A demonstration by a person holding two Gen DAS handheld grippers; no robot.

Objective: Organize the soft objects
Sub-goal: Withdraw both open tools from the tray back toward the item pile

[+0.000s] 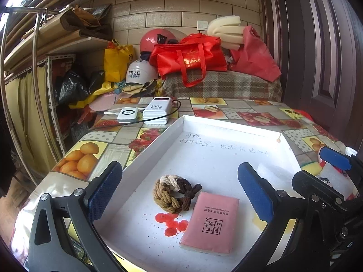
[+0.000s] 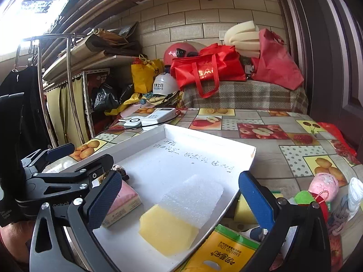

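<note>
Both grippers, left (image 1: 179,192) and right (image 2: 180,200), gape empty; reaching lower right could snag the tray (image 2: 226,206) rim, tipping it.

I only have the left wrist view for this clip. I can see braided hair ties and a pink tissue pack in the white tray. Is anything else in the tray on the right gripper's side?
Observer: Yes. A yellow sponge lies in the white tray, between the right gripper fingers, untouched.
Reviewer: Anything with the sponge?
Observer: A white foam sheet lies just behind it, overlapping its far edge.
Reviewer: What is still outside the tray?
Observer: Right of the tray, on the tablecloth, sit a pink plush toy and a yellow tissue pack.
Reviewer: Is the right gripper holding anything?
Observer: No, its jaws stand wide open and empty.
</note>
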